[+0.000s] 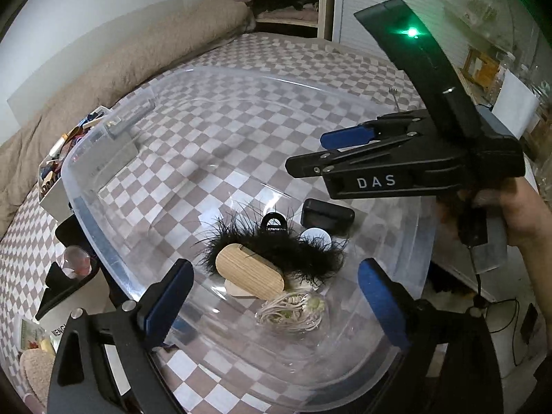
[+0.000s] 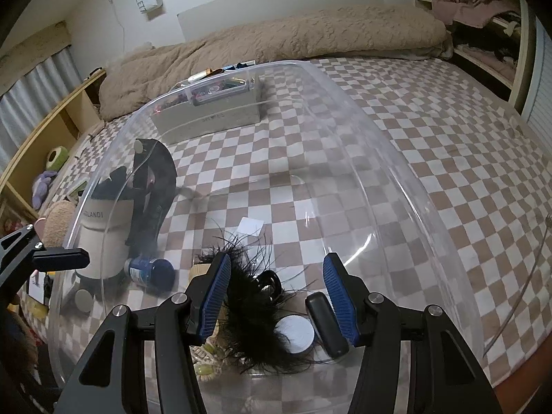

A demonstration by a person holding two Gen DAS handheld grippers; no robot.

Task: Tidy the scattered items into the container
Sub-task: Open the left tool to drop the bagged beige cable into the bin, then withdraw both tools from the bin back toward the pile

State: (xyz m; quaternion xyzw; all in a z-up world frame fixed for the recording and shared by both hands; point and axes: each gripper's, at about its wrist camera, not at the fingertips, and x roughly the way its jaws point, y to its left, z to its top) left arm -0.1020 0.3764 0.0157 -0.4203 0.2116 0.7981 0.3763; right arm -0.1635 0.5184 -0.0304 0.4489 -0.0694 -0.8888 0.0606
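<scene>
A clear plastic tub lies on the checkered bed. Inside it sit a black feathery piece, a wooden oval block, a black hair claw, a white round disc, a small black case and a coiled cord with a pale flower. My left gripper is open and empty over the tub's near end. My right gripper is open and empty above the feathery piece and the case; it also shows in the left wrist view.
A grey box of small items stands beyond the tub. A white bag, a black shoe and a blue jar lie at the tub's left side. A beige duvet lines the bed's far edge.
</scene>
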